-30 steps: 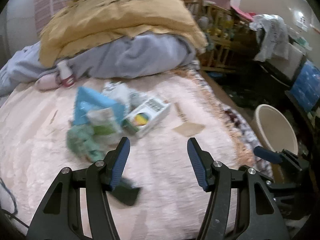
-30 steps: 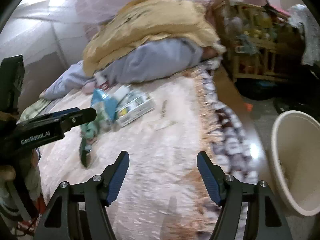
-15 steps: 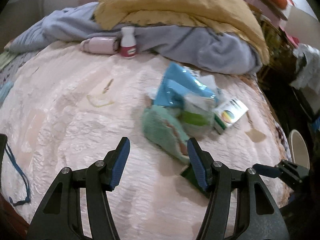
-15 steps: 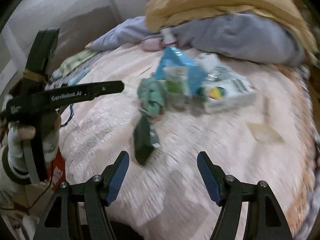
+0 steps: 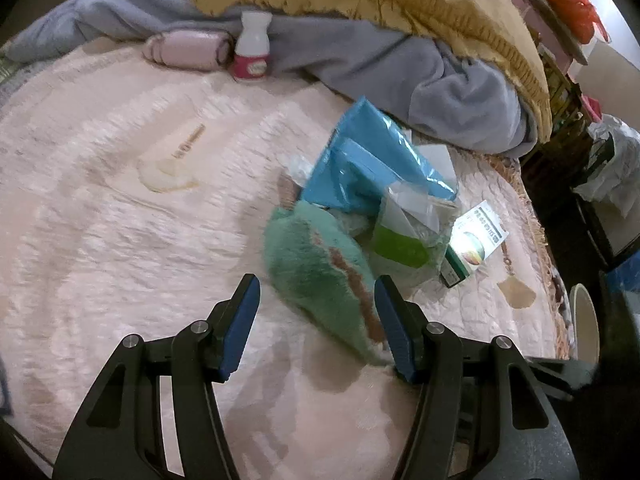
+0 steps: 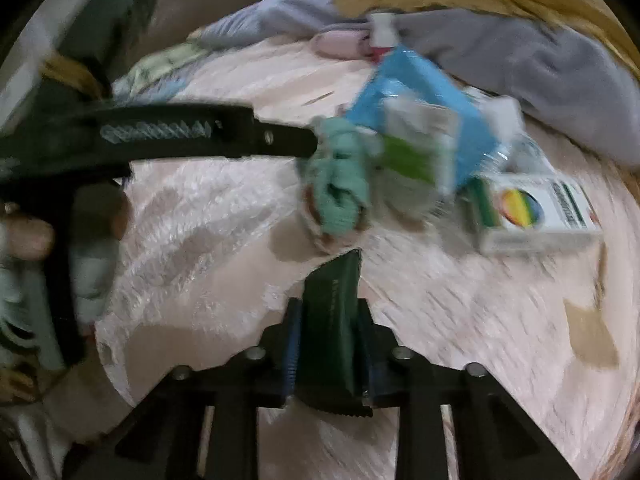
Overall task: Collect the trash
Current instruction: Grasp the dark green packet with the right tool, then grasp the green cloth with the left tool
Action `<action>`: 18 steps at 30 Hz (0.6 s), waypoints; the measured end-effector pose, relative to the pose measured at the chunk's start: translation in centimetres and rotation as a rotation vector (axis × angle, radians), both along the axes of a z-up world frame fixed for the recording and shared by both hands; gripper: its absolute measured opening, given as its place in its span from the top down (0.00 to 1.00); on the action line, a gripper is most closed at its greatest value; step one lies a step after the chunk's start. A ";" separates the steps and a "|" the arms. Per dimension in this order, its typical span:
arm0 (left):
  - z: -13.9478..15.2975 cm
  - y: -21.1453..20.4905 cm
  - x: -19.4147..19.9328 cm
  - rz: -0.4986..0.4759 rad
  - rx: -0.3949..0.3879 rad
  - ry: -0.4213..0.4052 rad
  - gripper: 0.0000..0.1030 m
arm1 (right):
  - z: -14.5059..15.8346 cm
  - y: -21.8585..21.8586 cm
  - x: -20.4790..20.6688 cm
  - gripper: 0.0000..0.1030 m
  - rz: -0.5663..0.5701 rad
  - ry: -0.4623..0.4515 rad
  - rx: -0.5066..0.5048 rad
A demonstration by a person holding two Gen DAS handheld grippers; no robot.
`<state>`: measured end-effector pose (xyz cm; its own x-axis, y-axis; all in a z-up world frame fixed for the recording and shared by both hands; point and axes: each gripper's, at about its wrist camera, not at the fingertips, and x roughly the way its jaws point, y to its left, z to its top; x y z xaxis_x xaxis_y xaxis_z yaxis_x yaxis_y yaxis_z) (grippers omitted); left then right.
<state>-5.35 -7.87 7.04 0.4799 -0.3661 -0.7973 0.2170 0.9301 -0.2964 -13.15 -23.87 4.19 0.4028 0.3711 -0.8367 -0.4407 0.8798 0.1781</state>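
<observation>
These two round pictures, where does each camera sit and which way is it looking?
Left wrist view: it sits on the left gripper, looking down along its open jaws at the pink bedspread and the green fuzzy cloth; only the gripper shows.
Right wrist view: it sits on the right gripper, whose jaws have just been closing on a dark green sachet; a hand holding the left gripper shows at the left.
Both views share the blue packet and the white box.
</observation>
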 end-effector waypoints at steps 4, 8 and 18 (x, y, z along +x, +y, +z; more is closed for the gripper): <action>-1.4 -1.3 1.3 0.013 -0.013 0.018 0.44 | 1.2 -3.7 -1.9 0.77 -0.092 -0.028 0.059; -1.6 -1.3 1.4 0.031 0.000 -0.001 0.75 | 1.9 -6.6 -4.1 0.77 -0.172 -0.049 0.095; 2.6 -0.5 -3.6 -0.067 -0.052 -0.033 0.96 | 4.2 -8.7 -8.5 0.77 -0.275 -0.117 0.158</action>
